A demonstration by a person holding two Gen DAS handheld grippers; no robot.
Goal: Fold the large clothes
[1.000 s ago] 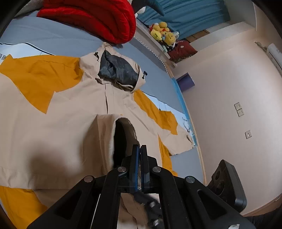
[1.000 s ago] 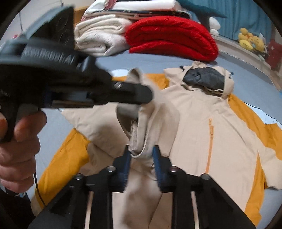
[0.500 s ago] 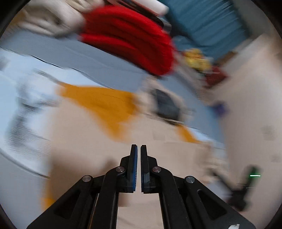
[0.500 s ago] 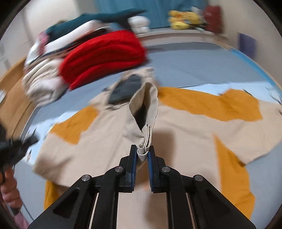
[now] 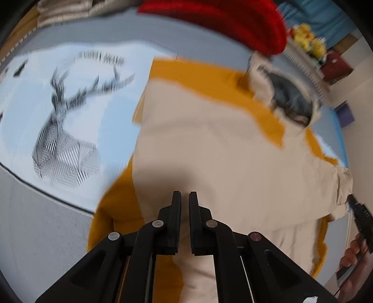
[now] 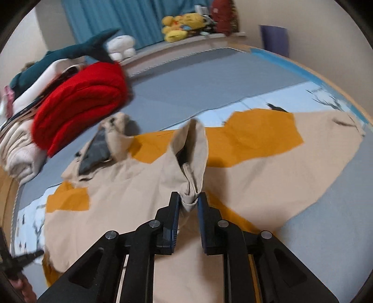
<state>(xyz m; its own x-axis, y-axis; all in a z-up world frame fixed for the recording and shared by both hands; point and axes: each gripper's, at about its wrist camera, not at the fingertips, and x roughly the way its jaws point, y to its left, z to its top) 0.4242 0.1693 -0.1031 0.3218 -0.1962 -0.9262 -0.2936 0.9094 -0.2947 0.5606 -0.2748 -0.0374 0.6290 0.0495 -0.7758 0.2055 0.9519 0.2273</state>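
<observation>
Since a second ago both views have swung: the left gripper, which then looked across the jacket toward the wall, now tips down over the garment's near edge, and the right gripper has carried its pinched cuff across so that the hood lies to the left of it instead of to the right.

Largest in view is the grey-blue bed cover, with a pale blue sheet printed with a dark deer spread over part of it. On these lies the beige and mustard jacket, spread front up, its dark-lined hood pointing toward a folded red blanket and a stack of pale bedding. Plush toys (a teal shark, some yellow ones) sit along the far ledge by a blue curtain.

One beige sleeve is lifted off the jacket body and stands up as a hollow tube; its cuff is bunched between the right gripper's jaws, which have just widened a little yet clench the fabric on both sides.

Left gripper's jaws stand nearly together with only a thin slit and nothing between them, hovering above beige cloth
</observation>
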